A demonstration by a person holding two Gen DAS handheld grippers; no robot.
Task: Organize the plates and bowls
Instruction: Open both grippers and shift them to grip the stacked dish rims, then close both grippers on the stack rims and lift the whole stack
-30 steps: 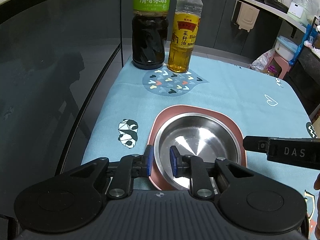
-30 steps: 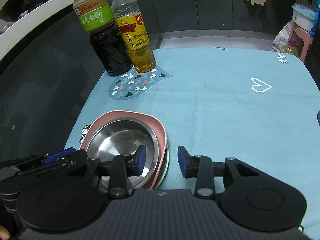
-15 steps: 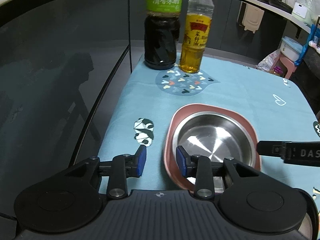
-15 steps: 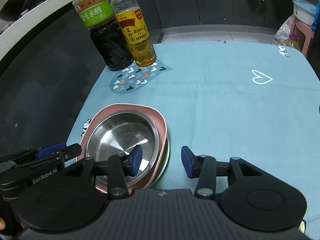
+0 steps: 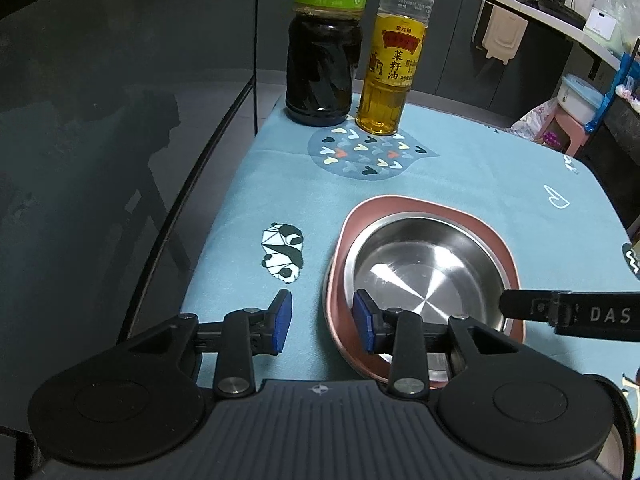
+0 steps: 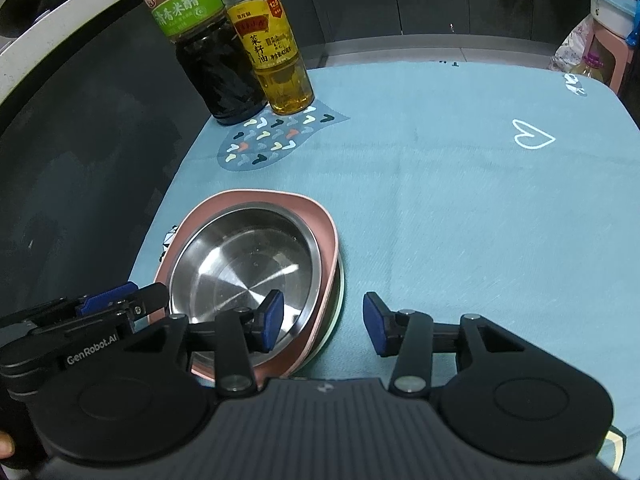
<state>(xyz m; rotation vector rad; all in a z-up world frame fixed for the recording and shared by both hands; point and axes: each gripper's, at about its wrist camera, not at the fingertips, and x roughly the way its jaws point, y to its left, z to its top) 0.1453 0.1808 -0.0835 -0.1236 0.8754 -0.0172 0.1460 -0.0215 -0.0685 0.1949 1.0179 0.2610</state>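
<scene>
Blue pads on both grippers, parted and pressing on nothing. Left gripper [image 5: 322,322] open across the near left rim of the stack, one pad out over the cloth, the other inside above the steel bowl [image 5: 424,276]; jaws just opened over the past second, rim between them but untouched. Right gripper [image 6: 324,322] likewise open across the near right rim, inner pad over the bowl, outer pad over bare cloth; jaws also just widened, nothing clamped.

Judged as the release step, with the stack already built. Next move likely a clean retreat up and away without nudging either rim.

Just ahead of the fingers: shiny steel bowl nested in a pink rounded-square plate [image 6: 320,220], a pale rim of another dish [image 6: 340,292] peeking out underneath. Farther out on the blue tablecloth [image 6: 460,208], a dark vinegar bottle [image 6: 216,72] and an oil bottle [image 6: 280,64], well apart from the stack.
</scene>
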